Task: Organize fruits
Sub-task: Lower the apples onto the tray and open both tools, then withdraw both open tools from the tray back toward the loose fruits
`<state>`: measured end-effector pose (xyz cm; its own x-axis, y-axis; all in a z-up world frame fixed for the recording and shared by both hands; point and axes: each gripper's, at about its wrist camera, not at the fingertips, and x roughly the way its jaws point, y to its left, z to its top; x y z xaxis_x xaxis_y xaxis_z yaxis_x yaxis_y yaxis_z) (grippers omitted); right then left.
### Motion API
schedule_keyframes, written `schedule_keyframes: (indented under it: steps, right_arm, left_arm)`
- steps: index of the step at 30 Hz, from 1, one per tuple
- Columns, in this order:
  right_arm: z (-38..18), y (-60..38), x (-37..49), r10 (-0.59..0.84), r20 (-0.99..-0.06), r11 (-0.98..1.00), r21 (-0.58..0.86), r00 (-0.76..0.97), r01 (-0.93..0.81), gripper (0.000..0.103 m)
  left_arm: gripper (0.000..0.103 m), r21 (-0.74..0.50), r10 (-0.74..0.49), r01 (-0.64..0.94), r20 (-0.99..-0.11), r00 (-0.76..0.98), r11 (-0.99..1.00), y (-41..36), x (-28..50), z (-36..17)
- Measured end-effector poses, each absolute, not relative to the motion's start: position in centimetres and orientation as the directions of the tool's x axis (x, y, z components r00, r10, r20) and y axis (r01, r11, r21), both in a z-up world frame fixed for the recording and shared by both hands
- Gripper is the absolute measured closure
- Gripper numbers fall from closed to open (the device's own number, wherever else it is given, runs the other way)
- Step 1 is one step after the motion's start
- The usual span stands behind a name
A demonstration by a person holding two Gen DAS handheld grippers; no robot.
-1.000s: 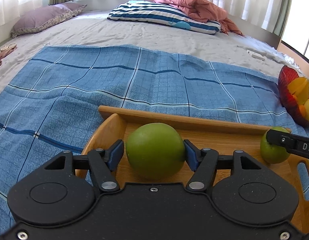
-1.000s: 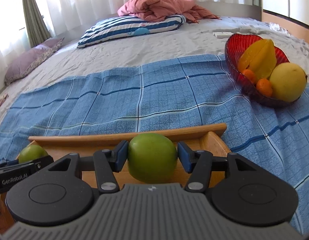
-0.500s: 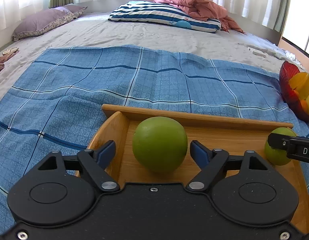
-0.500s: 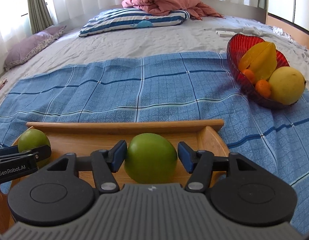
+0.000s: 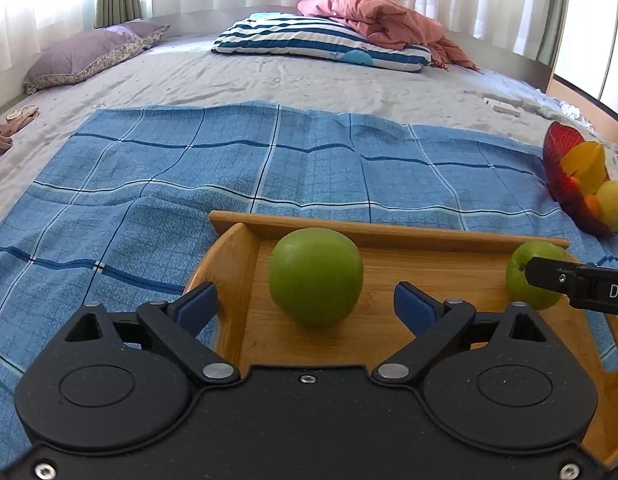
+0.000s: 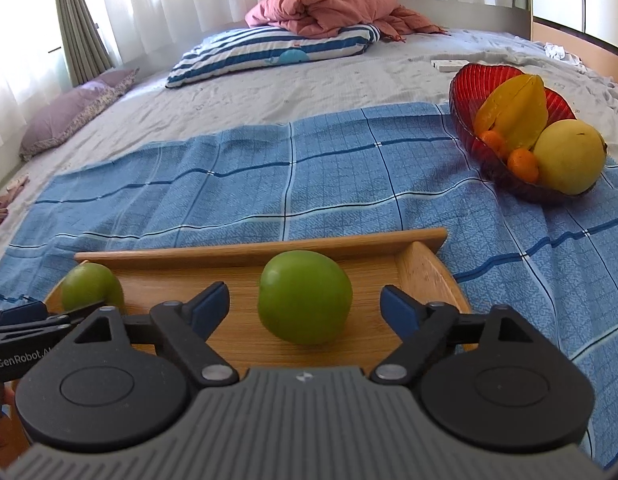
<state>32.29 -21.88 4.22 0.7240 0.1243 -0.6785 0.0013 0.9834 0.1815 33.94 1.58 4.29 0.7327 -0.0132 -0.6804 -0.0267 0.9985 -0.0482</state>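
Note:
Two green apples rest in a wooden tray on a blue checked cloth. The left apple sits between the blue pads of my left gripper, whose jaws are opening; both pads stand clear of the fruit. The right apple lies between the pads of my right gripper, also opening, with gaps on both sides. In the left wrist view the right gripper's finger partly hides the right apple. A red glass bowl holds a starfruit, a yellow fruit and small oranges.
The cloth covers the near part of a grey bed. A striped pillow with a pink blanket lies at the far end, a purple pillow at the far left. Curtains hang behind.
Both grippers have let go of their apples and opened wide. The left gripper has drawn back and up a little; the apples stay in the tray.

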Motion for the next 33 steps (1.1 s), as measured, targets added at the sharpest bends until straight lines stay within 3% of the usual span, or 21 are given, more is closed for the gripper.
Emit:
schedule_keyframes:
  steps: [17,27,33]
  right_arm:
    - [6.7,-22.7,25.2,0.191,-0.576,0.972,0.225,0.795,-0.071,0.001]
    - [7.8,-23.7,19.4,0.231,-0.497,0.96,0.255,0.836,-0.114,0.0]
    - [8.9,-23.9,16.3,0.243,-0.448,0.958,0.248,0.861,-0.141,0.0]
  left_arm:
    - [0.003,0.006,-0.064,0.085,-0.603,0.795,0.996,0.6,24.6,8.1]
    - [0.002,-0.024,-0.14,0.151,-0.535,0.833,0.988,0.1,17.4,10.6]
    - [0.002,-0.105,-0.207,0.178,-0.523,0.827,0.978,0.3,13.9,11.3]
